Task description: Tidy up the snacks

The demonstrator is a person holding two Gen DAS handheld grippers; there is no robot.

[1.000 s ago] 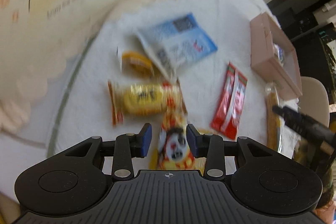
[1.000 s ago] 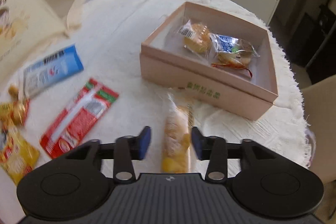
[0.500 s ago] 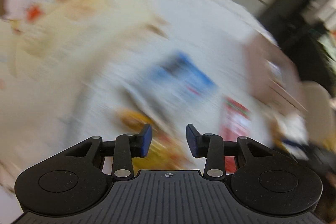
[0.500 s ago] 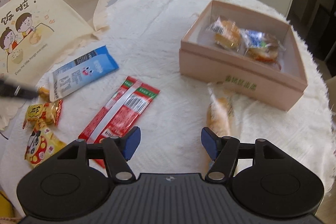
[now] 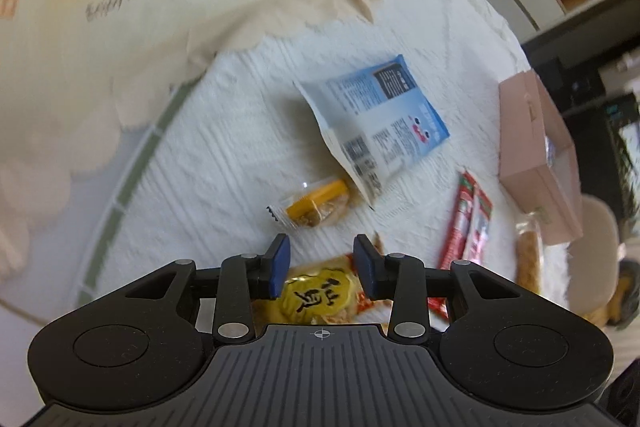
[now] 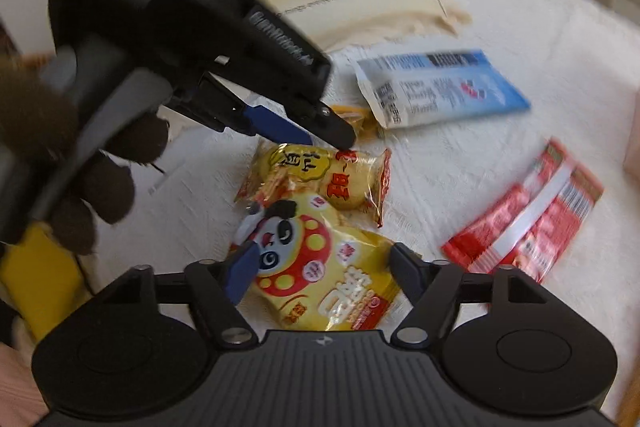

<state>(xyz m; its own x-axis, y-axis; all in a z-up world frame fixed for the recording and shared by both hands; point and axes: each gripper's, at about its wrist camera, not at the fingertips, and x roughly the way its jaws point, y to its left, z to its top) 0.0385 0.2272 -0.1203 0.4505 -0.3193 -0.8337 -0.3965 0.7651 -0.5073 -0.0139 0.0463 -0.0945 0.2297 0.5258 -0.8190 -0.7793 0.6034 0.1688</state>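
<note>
1. Right gripper (image 6: 320, 269), jaws just opening wide, is straddling the panda snack bag (image 6: 320, 267) without pressing it.
2. Left gripper (image 5: 322, 265), jaws half-open, is hovering over the yellow rice-cracker packet (image 5: 316, 295), gripping nothing.

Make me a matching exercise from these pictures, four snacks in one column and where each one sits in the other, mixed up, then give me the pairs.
Snacks
1. panda snack bag
2. yellow rice cracker packet
3. blue and white packet
4. red sachet pair

Places
A. lying partly over the small orange-wrapped snack
B. under the tips of the left gripper
C. between the open fingers of the right gripper
D. alone on the white tablecloth, towards the pink box

Pairs: 1-C, 2-B, 3-A, 4-D
</note>
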